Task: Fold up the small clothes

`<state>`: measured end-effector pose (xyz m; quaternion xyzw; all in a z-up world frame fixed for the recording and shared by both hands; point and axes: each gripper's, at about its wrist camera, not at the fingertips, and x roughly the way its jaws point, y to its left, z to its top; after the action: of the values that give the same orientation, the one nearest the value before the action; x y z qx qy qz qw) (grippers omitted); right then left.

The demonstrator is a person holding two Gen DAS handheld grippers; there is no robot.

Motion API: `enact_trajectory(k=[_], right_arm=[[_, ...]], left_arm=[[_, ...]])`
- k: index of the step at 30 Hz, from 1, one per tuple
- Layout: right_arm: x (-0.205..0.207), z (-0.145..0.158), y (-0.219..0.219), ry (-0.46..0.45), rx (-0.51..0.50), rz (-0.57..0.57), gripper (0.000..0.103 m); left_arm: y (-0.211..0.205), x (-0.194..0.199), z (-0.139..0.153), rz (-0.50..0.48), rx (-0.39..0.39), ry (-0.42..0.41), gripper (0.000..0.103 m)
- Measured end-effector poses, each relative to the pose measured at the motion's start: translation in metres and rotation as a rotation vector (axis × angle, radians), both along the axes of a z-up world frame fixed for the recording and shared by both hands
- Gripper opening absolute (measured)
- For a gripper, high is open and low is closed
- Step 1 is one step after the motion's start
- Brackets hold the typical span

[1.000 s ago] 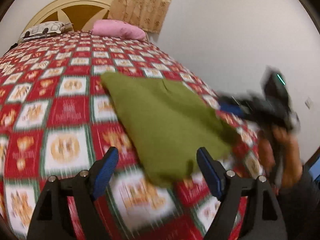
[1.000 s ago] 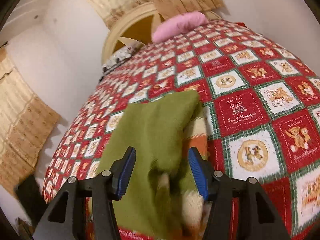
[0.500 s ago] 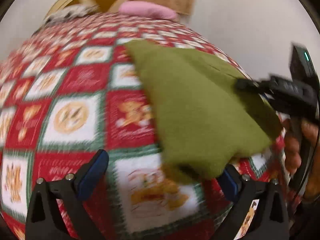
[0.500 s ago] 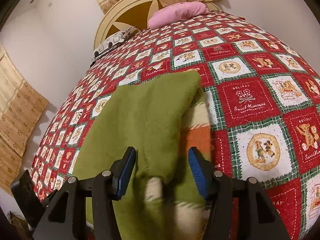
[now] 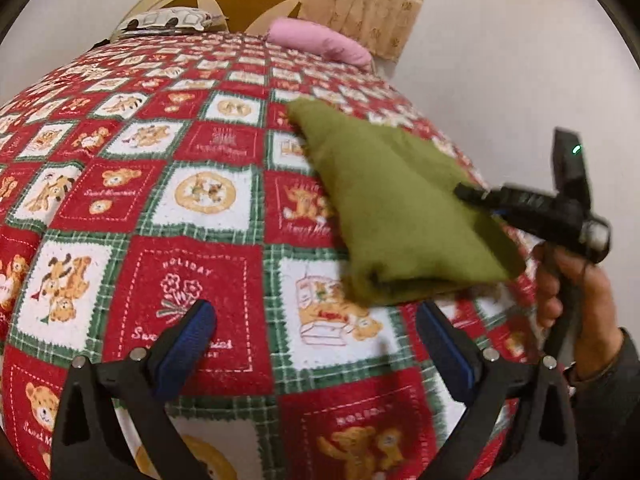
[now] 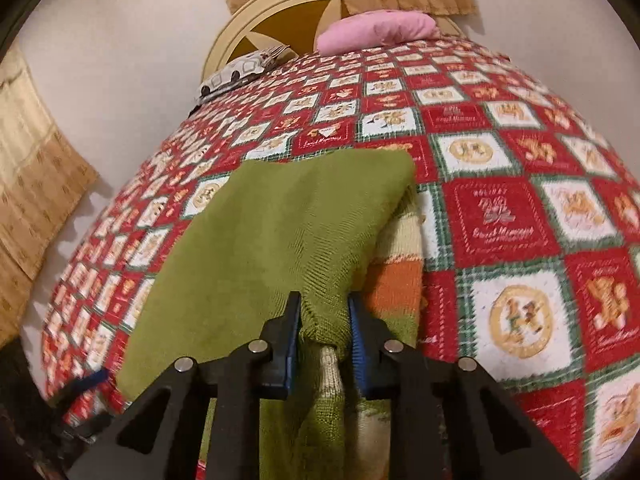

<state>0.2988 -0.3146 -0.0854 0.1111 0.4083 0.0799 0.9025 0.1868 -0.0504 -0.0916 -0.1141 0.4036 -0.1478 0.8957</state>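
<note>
Fingers of the right gripper (image 6: 323,322) are closing on a bunched fold of the green knitted garment (image 6: 280,240), the blue pads (image 6: 292,336) already pinching the cloth between them; fingers of the left gripper (image 5: 316,340) stand wide apart with nothing between them, poised over bare quilt (image 5: 168,208). The garment lies partly folded near the bed's right-hand edge toward its foot, green side up, with striped orange-and-cream knit showing along its right side in the right wrist view. The pink pillow (image 5: 320,42) and the patterned pillow (image 5: 164,22) rest well apart from it at the headboard end.

The step in hand appears to be taking hold of the near end for the next fold. To do it well, the right pads should probably catch every layer of the bunch, not only the top one, before any lift. The left gripper would likely best take the near free corner (image 5: 360,292), which lies just beyond its fingertips, so both ends rise level. An uneven lift may skew the fold or drag the quilt.
</note>
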Motion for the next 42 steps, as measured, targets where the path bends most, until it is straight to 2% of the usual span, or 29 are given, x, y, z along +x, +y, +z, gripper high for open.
enact_trajectory(k=[3, 5, 7, 10, 12, 14, 17, 18, 20, 22, 25, 28, 29, 31, 33, 37, 42], right_arm=[[-0.003, 0.009, -0.003, -0.024, -0.033, -0.006, 0.018], [-0.005, 0.013, -0.010, -0.031, -0.017, -0.032, 0.018], [-0.004, 0.005, -0.010, -0.006, -0.017, -0.034, 0.018], [-0.001, -0.014, -0.009, 0.047, -0.047, -0.038, 0.018], [-0.002, -0.016, -0.015, 0.051, -0.021, -0.043, 0.019], [-0.002, -0.009, -0.015, 0.049, -0.040, -0.050, 0.022], [-0.007, 0.016, -0.003, -0.027, -0.140, -0.071, 0.045], [-0.009, 0.024, 0.001, -0.061, -0.146, -0.063, 0.046], [-0.006, 0.039, 0.013, -0.114, -0.109, 0.009, 0.046], [0.002, 0.040, 0.026, -0.101, -0.090, 0.087, 0.046], [0.022, 0.020, 0.035, -0.021, -0.053, 0.161, 0.046], [0.037, -0.008, 0.023, 0.079, -0.081, 0.126, 0.046], [0.038, -0.015, 0.014, 0.087, -0.050, 0.131, 0.045], [0.034, -0.019, 0.006, 0.065, -0.013, 0.148, 0.043], [0.030, -0.022, 0.003, 0.048, -0.023, 0.153, 0.036], [0.026, -0.025, 0.001, 0.006, 0.004, 0.156, 0.036], [0.019, -0.011, 0.002, -0.034, 0.031, 0.158, 0.038]], left_arm=[[0.003, 0.009, 0.021, 0.019, -0.037, -0.049, 0.103], [-0.003, 0.020, 0.030, 0.011, -0.018, -0.071, 0.103], [-0.019, 0.036, 0.030, -0.018, 0.060, -0.078, 0.103], [-0.041, 0.054, 0.009, -0.060, 0.192, -0.016, 0.103], [-0.046, 0.056, -0.006, -0.090, 0.219, 0.023, 0.103], [-0.043, 0.053, -0.009, -0.095, 0.193, 0.030, 0.103], [-0.034, 0.048, 0.004, -0.085, 0.140, -0.003, 0.103], [-0.032, 0.048, 0.009, -0.079, 0.122, -0.020, 0.103], [-0.031, 0.052, 0.022, -0.074, 0.092, -0.049, 0.103], [-0.037, 0.061, 0.024, -0.077, 0.094, -0.043, 0.103], [-0.049, 0.079, 0.016, -0.094, 0.097, -0.030, 0.103], [-0.059, 0.092, -0.005, -0.104, 0.111, 0.023, 0.103], [-0.059, 0.094, -0.008, -0.102, 0.109, 0.030, 0.103], [-0.057, 0.097, -0.017, -0.107, 0.072, 0.057, 0.103], [-0.056, 0.095, -0.018, -0.111, 0.063, 0.056, 0.103], [-0.060, 0.089, -0.023, -0.122, 0.076, 0.028, 0.103], [-0.053, 0.088, -0.022, -0.122, 0.030, 0.022, 0.103]])
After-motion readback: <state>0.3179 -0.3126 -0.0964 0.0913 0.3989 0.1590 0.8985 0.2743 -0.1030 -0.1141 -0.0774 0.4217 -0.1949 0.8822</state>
